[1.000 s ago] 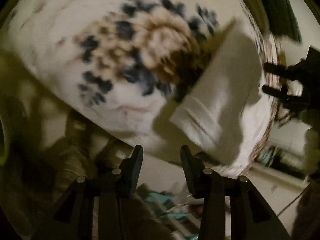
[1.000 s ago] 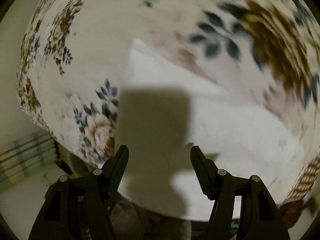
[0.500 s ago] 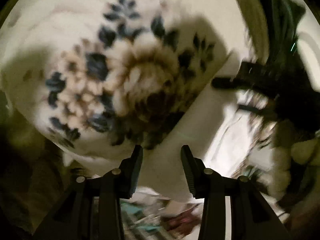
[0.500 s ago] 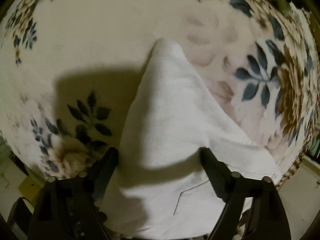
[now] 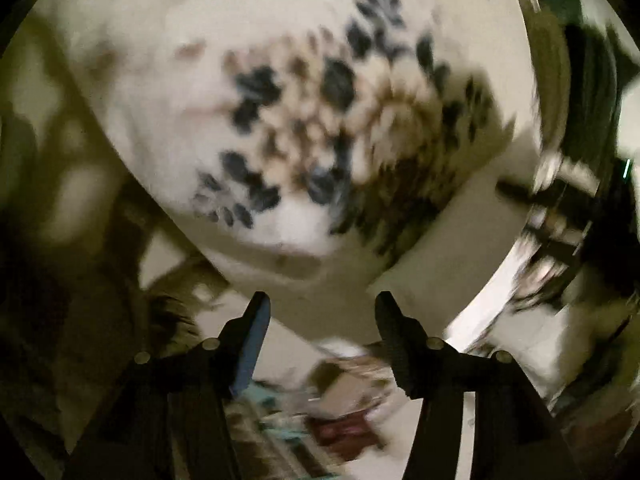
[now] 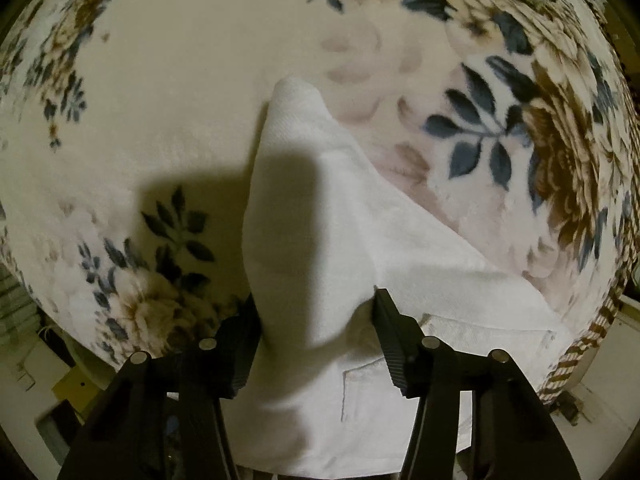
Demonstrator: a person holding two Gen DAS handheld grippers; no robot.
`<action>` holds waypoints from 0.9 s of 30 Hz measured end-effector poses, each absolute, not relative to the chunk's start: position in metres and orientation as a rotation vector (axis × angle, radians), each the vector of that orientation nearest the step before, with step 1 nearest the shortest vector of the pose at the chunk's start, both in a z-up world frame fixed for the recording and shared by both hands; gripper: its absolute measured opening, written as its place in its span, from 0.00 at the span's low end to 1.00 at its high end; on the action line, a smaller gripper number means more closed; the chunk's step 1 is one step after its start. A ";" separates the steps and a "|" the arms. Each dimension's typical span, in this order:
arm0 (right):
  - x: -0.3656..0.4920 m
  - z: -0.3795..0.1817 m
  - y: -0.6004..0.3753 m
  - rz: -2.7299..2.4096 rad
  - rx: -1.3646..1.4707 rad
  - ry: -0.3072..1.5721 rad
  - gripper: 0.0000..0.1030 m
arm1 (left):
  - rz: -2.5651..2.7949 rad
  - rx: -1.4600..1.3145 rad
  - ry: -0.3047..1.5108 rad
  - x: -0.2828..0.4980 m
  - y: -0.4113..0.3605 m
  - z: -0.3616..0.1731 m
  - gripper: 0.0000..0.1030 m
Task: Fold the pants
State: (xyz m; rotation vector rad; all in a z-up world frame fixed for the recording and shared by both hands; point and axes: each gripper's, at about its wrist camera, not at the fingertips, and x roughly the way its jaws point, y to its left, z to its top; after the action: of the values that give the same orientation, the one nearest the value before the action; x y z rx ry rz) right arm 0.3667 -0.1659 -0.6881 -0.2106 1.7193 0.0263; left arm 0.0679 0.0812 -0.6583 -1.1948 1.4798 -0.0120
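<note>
White pants (image 6: pixel 320 208) lie folded on a floral blanket (image 6: pixel 160 80), a back pocket showing near the bottom edge. My right gripper (image 6: pixel 316 312) points steeply down at them. Its jaws are closing, and a raised ridge of the cloth is pinched between the pads. In the blurred left wrist view the pants (image 5: pixel 452 248) lie at the right, with the right gripper (image 5: pixel 516 212) a dark smear above them. My left gripper (image 5: pixel 320 312) hovers over the blanket's (image 5: pixel 180 80) near edge, left of the pants. Its jaws are opening with nothing between them.
The blanket ends just below both grippers, with a woven brown border (image 6: pixel 592 328) at the right. Beyond the edge lies floor with blurred clutter (image 5: pixel 340 412). A dark shape (image 5: pixel 48 280) fills the left of the left wrist view.
My right gripper's jaws have narrowed onto the ridge of white cloth. My left gripper has swung left off the pants and its jaws have widened.
</note>
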 end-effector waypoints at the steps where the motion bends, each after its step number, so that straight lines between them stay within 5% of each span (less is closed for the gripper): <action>1: 0.366 -0.685 -0.168 0.032 -0.219 1.715 0.55 | -0.024 -1.234 1.461 0.072 0.081 -0.659 0.49; 7: 0.362 -0.669 -0.185 0.031 -0.200 1.704 0.49 | -0.119 -1.228 1.485 0.115 0.052 -0.664 0.49; 14: 0.349 -0.639 -0.222 0.029 -0.145 1.675 0.36 | -0.141 -1.078 1.460 0.112 0.040 -0.646 0.24; 18: 0.349 -0.632 -0.228 0.030 -0.107 1.678 0.35 | -0.089 -1.069 1.469 0.091 0.057 -0.650 0.21; 19: 0.349 -0.629 -0.233 0.023 -0.111 1.665 0.34 | -0.059 -1.046 1.493 0.089 0.061 -0.651 0.08; 24: 0.369 -0.619 -0.230 0.025 -0.044 1.673 0.34 | 0.013 -1.233 1.493 0.055 0.083 -0.666 0.13; 27: 0.371 -0.617 -0.230 0.033 -0.061 1.680 0.35 | -0.031 -1.294 1.434 0.060 0.082 -0.653 0.33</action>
State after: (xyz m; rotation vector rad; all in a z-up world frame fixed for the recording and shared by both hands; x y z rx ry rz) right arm 0.3706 -0.2303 -0.6174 -0.0610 1.6796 0.0328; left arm 0.0605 0.0817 -0.6526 -1.2944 1.4336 -0.0315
